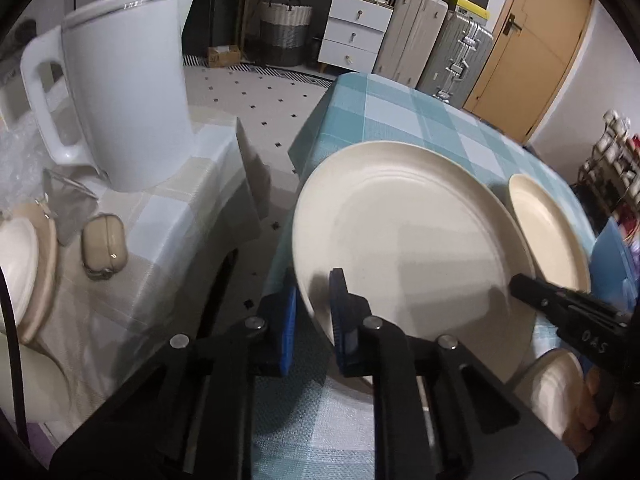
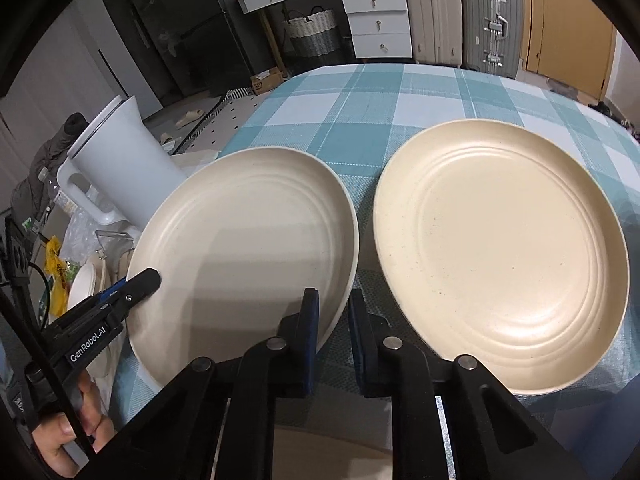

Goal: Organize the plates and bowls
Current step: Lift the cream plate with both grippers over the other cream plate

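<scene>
A large cream plate (image 1: 408, 248) (image 2: 244, 248) sits at the left edge of the teal checked table (image 1: 400, 112) (image 2: 400, 112), its left side reaching past the edge. My left gripper (image 1: 314, 312) (image 2: 148, 280) is shut on the plate's near-left rim. My right gripper (image 2: 334, 328) (image 1: 524, 286) is shut on the same plate's near-right rim. A second cream plate (image 2: 500, 248) (image 1: 548, 232) lies flat on the cloth just to the right, untouched.
A white jug (image 1: 124, 92) (image 2: 120, 168) stands on a lower side table with a beige checked cloth (image 1: 168, 220), beside a small beige case (image 1: 104, 252) and stacked cream dishes (image 1: 24, 264). Another small cream dish (image 1: 556, 388) sits low right. A person's hand (image 2: 68, 440) holds the left gripper.
</scene>
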The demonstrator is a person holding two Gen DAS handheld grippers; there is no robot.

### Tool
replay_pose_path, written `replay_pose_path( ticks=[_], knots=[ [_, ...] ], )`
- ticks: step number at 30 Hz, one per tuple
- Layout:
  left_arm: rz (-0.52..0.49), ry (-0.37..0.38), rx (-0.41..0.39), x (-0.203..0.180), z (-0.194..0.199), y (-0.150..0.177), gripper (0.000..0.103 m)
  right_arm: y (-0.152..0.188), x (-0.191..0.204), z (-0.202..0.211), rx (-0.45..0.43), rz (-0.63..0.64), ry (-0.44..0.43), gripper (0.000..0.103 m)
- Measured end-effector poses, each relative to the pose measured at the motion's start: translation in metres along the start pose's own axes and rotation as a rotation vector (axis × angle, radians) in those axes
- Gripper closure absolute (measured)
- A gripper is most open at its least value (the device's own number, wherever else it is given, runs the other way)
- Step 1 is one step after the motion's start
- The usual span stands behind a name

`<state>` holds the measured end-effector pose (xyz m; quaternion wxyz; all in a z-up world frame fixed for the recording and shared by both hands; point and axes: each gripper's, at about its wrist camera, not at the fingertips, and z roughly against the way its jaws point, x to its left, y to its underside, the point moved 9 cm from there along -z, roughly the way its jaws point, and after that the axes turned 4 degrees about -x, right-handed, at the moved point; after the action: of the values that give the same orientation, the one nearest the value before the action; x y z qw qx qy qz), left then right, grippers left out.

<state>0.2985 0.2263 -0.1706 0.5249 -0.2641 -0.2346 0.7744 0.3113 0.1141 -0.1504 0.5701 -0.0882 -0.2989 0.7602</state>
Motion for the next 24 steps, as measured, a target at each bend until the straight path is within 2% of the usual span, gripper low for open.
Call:
replay_pose_path(
  ticks=[14, 24],
  knots=[
    [-0.003, 0.012, -0.038, -0.001, 0.01, -0.002, 0.09, -0.003, 0.002, 0.01, -0.034, 0.028, 0.016, 0.088],
    [-0.026, 0.019, -0.098, -0.013, 0.048, -0.009, 0.09, -0.007, 0.005, 0.04, -0.079, 0.042, 0.011, 0.088]
  ],
)
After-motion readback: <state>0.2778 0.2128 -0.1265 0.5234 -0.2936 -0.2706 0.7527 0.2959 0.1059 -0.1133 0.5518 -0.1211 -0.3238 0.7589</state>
